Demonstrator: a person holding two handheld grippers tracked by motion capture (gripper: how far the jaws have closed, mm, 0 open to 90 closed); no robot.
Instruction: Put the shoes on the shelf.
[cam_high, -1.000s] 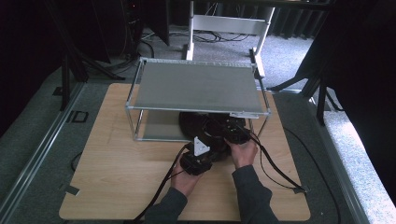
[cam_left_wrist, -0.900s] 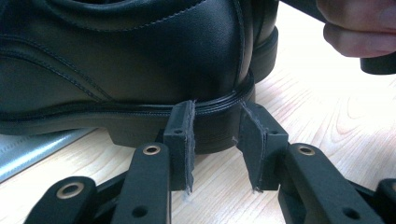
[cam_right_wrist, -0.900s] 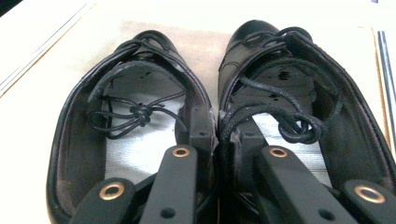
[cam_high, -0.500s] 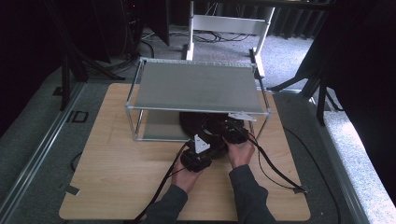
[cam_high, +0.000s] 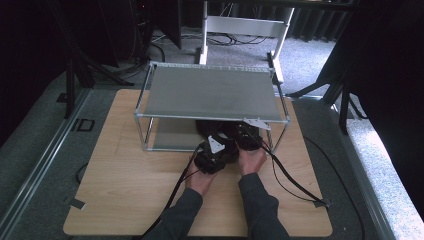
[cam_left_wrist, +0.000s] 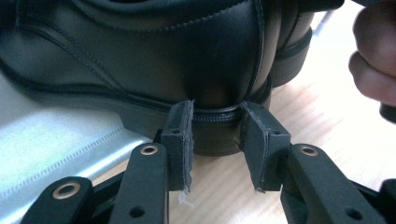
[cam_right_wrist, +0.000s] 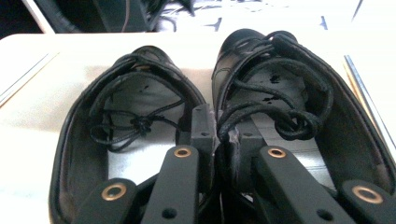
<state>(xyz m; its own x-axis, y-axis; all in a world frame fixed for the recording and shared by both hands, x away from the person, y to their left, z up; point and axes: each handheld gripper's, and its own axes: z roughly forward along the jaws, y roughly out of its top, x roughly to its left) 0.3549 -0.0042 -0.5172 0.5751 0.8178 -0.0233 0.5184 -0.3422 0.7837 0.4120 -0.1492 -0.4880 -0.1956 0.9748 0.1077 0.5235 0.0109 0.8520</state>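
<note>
A pair of black leather lace-up shoes (cam_right_wrist: 205, 121) is seen side by side under the metal-framed two-tier shelf rack (cam_high: 210, 92), at the rack's 5 o'clock corner, resting on its grey lower shelf (cam_left_wrist: 51, 140) near the front edge, with the heels overhanging the light wooden surface (cam_high: 125, 190).

In the right gripper view, the right tongs (cam_right_wrist: 226, 140) are closed on the inner collar wall of the right-hand shoe (cam_right_wrist: 280, 93), one jaw standing in the gap between the two shoes and the other inside the shoe's opening among the black laces (cam_right_wrist: 289, 119). The left-hand shoe (cam_right_wrist: 126, 126) lies just beside it, at 9 o'clock of the jaws, its laces loosely knotted over a pale insole.

In the left gripper view, the left tongs (cam_left_wrist: 215, 135) are held at a narrow gap, the two padded jaws standing apart at either side of the heel seam of a shoe (cam_left_wrist: 163, 51); whether the pads touch the black heel block cannot be told. A hand (cam_left_wrist: 373, 51) is visible at 2 o'clock of that view.

In the high view, both hands are seen close together at the rack's front edge, the left tongs (cam_high: 215, 155) at 7 o'clock of the right tongs (cam_high: 247, 137), with cables trailing back over the surface
</note>
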